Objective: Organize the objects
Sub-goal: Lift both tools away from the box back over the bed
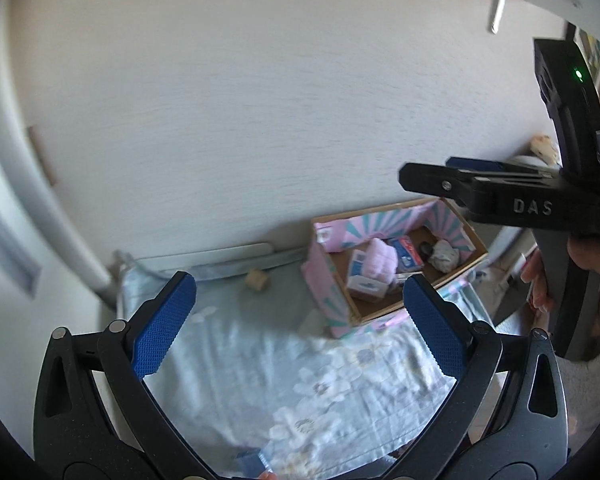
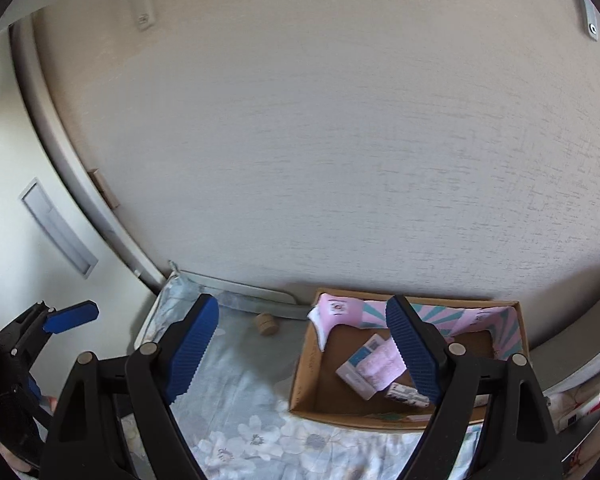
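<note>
A cardboard box [image 1: 474, 242] lined with pink and teal paper stands on a floral cloth [image 1: 300, 368] by the wall; it also shows in the right wrist view [image 2: 308, 364]. Inside lie a pink cloth [image 1: 376, 262], small white-blue cartons [image 1: 366, 286] and a grey bundle [image 1: 444, 254]. A small tan wooden piece [image 1: 258, 279] lies on the cloth left of the box, also in the right wrist view [image 2: 266, 323]. My left gripper [image 1: 300, 326] is open and empty above the cloth. My right gripper [image 2: 308, 352] is open and empty, held above the box's left edge.
A plain wall rises behind the table. A blue-white packet [image 1: 256, 462] lies at the cloth's near edge. A grey flat strip [image 2: 252, 294] lies along the wall behind the cloth. More clutter sits at the far right [image 2: 580, 412].
</note>
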Motion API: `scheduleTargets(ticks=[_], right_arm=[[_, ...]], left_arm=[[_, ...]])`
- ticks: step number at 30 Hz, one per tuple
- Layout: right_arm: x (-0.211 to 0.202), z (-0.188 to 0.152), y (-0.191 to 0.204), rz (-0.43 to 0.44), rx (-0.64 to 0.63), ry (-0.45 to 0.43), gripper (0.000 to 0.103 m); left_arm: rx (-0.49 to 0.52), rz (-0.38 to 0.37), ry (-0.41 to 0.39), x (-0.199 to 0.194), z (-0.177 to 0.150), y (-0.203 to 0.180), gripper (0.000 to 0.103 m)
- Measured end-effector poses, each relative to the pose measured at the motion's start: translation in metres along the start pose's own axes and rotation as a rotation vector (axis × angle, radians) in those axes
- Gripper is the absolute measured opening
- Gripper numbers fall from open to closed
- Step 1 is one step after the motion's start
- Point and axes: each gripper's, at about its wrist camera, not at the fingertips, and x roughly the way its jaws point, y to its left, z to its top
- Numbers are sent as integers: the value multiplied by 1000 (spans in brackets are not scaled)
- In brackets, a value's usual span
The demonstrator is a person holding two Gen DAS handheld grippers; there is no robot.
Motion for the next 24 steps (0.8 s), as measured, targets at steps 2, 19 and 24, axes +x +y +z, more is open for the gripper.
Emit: scheduleTargets(ticks=[2, 19, 24], right_arm=[[-4, -6, 6, 24, 3, -11, 101], [-18, -38, 41, 76, -21, -19, 102], [-23, -39, 49, 59, -68, -19, 102]], left_arm=[[-4, 24, -14, -10, -6, 5, 103], [-130, 67, -53, -56, -60, 40, 103], [-127, 78, -45, -58, -64, 41, 103]])
